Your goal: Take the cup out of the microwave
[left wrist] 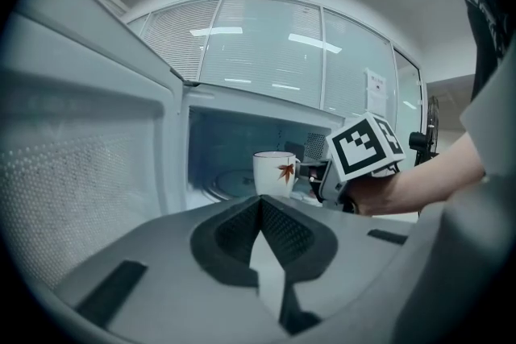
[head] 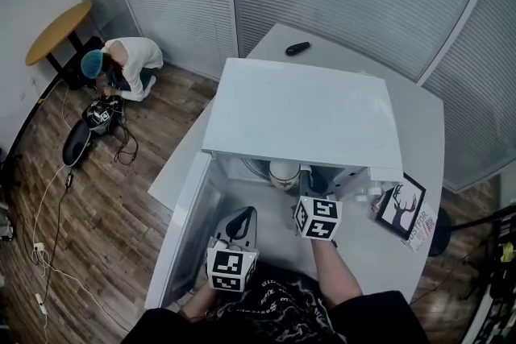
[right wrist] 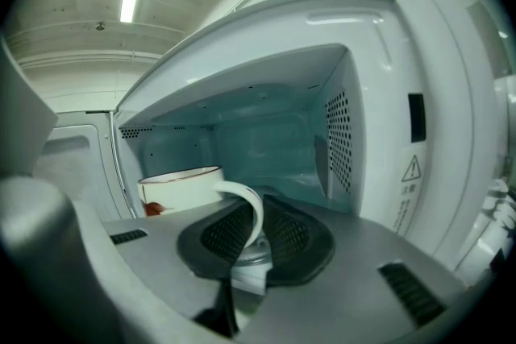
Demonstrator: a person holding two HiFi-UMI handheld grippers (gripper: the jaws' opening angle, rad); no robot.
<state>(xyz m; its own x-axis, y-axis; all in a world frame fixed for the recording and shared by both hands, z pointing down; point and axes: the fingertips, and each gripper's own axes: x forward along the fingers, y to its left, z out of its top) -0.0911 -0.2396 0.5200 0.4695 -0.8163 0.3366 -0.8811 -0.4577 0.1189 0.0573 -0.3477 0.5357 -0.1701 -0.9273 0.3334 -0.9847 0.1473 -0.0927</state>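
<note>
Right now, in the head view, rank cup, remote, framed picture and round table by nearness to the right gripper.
1. Cup, between the jaws of the right gripper.
2. Framed picture, to its right.
3. Remote, beyond the microwave.
4. Round table, far left.

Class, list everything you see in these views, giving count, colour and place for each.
microwave: one, white, on the table, door open
cup: one, white with a red leaf, at the microwave's mouth
table: one, white, under the microwave
small object: one, black, behind the microwave
framed picture: one, black frame, right of the microwave
round table: one, wooden, far left
person: one, crouching, far left
left gripper: one, grey, fingers together, empty
right gripper: one, grey, fingers closed on the cup's handle
</note>
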